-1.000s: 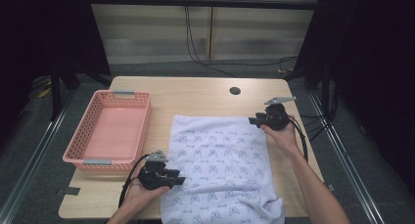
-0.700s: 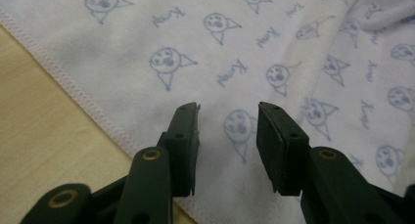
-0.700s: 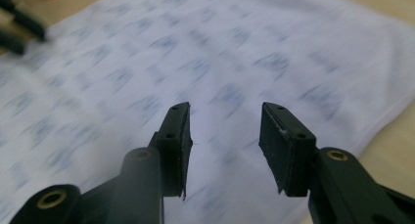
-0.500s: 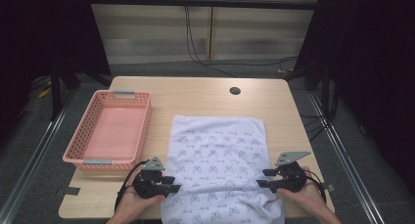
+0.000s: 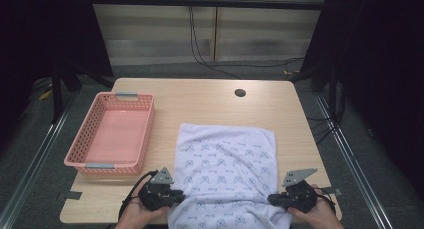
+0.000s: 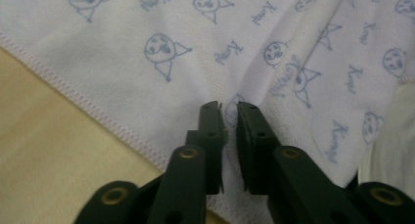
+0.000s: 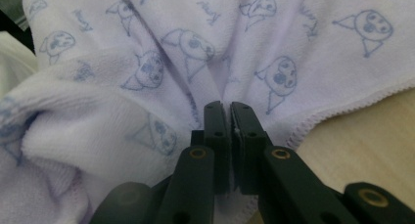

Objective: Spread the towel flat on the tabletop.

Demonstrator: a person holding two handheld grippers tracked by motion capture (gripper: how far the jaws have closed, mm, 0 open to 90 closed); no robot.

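High view: both grippers have just clamped the towel (image 5: 227,164)'s near edge, left gripper (image 5: 176,196) at 7 o'clock, right gripper (image 5: 272,199) newly arrived at 5; a fold likely follows.

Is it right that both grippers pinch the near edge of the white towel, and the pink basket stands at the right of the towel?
Not quite. The pink basket stands at the left of the white towel, as the high view shows. The left gripper and right gripper do pinch its near edge.

One towel (image 5: 227,171), one basket (image 5: 87,161), two claws
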